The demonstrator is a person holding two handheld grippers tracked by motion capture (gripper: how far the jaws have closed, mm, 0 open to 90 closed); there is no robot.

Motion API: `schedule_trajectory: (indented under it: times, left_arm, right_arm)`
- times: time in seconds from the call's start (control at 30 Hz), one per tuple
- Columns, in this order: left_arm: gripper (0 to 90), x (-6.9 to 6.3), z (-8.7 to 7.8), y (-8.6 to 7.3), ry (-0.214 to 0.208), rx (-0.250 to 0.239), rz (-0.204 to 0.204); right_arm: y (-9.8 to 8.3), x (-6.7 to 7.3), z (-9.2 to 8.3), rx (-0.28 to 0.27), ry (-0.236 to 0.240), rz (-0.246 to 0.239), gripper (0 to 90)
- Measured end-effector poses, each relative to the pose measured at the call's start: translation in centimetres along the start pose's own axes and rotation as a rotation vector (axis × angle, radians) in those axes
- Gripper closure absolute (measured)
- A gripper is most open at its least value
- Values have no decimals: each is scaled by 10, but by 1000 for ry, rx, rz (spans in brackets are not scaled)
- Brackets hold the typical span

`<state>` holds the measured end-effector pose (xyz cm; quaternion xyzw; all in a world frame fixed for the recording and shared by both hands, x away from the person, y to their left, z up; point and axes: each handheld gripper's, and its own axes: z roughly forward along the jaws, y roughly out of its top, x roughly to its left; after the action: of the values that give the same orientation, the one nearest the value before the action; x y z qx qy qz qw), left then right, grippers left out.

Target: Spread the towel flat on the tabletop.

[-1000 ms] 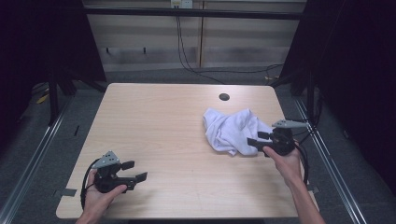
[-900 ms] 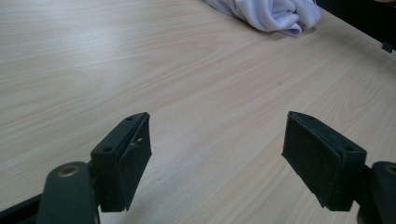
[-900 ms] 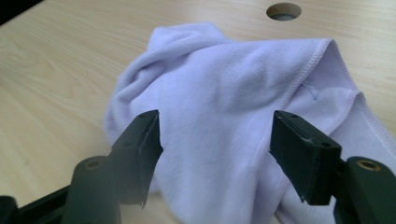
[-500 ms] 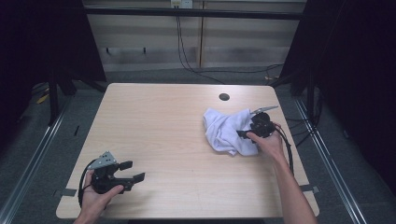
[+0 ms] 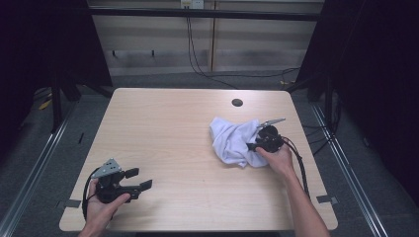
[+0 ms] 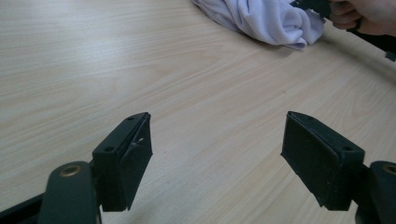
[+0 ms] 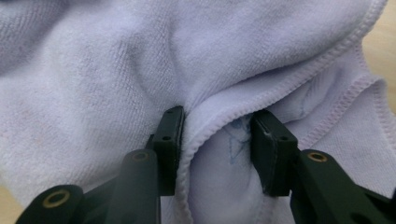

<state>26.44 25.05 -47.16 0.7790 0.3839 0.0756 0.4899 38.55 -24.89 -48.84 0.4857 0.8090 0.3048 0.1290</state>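
The right tool (image 5: 253,144) is now sitting against the near right edge of the crumpled white cloth (image 5: 232,140), having come in from beside it, and its jaws have just been closing around a hemmed fold (image 7: 212,128) that bulges between them; they look to be just gathering it, not yet squeezing hard. The left tool (image 5: 136,180) is resting spread wide and empty at the table's (image 5: 173,123) near left corner, well apart from the cloth, so the pickup looks to be starting one-handed.
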Motion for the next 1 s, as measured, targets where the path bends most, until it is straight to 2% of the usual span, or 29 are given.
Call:
schedule_trajectory:
  times: [0.03, 0.1, 0.17, 0.2, 0.23, 0.27, 0.33, 0.37, 0.4, 0.47, 0.5, 0.57, 0.63, 0.7, 0.73, 0.8, 0.83, 0.87, 0.9, 0.93, 1.0]
  left_arm:
    - [239, 0, 1, 0, 12, 3, 1]
    - [239, 1, 2, 0, 14, 10, 2]
    - [240, 1, 3, 0, 11, 15, -3]
    - [240, 0, 3, 0, 8, 14, -2]
    - [240, 0, 3, 0, 1, 17, 4]
    - [239, -2, 2, 0, -4, 14, 14]
    - [239, -3, 2, 0, -6, 11, 10]
    - [239, -3, 1, 0, -14, 7, 5]
    - [241, -4, 1, 0, -33, 2, 3]
    - [243, -6, 2, 1, -41, 7, 13]
    - [245, -8, 3, 1, -43, 9, 19]
    - [245, -11, 4, 2, -52, 12, 30]
    - [245, -14, 6, 3, -60, 15, 39]
    - [245, -15, 7, 3, -59, 18, 41]
    - [245, -16, 8, 3, -61, 20, 42]
    - [245, -17, 9, 4, -64, 25, 45]
    - [245, -17, 10, 4, -64, 23, 43]
    - [250, -17, 11, 4, -65, 26, 41]
    - [250, -18, 12, 5, -68, 26, 40]
    - [259, -18, 14, 7, -57, 27, 36]
    - [306, -19, 18, 12, -63, 45, 55]
  right_arm:
    - [0, 0, 0, 0, 0, 0, 585]
    - [-3, 15, 1, -12, 40, -35, 593]
    - [-6, 36, 1, -20, 83, -78, 596]
    - [-6, 36, 1, -20, 83, -78, 596]
    - [-8, 47, 1, -18, 104, -85, 596]
    - [-9, 51, 1, -24, 115, -85, 596]
    - [-14, 60, 1, -45, 159, -75, 596]
    - [-14, 60, 1, -45, 159, -75, 596]
    - [-18, 70, -1, -40, 180, -89, 596]
    - [-19, 73, -1, -39, 191, -95, 596]
    - [-22, 83, -3, -35, 203, -112, 597]
    - [-23, 87, -3, -32, 209, -120, 597]
    - [-26, 97, -4, -37, 219, -142, 597]
    - [-28, 103, -4, -51, 234, -148, 596]
    - [-28, 103, -4, -51, 234, -148, 596]
    - [-28, 114, -4, -42, 252, -173, 591]
    - [-28, 114, -4, -42, 252, -173, 591]
    - [-28, 125, -2, -47, 266, -187, 573]
    - [-28, 125, -2, -47, 266, -187, 573]
    - [-28, 130, -1, -49, 272, -196, 552]
    - [-24, 142, 0, -36, 276, -219, 444]
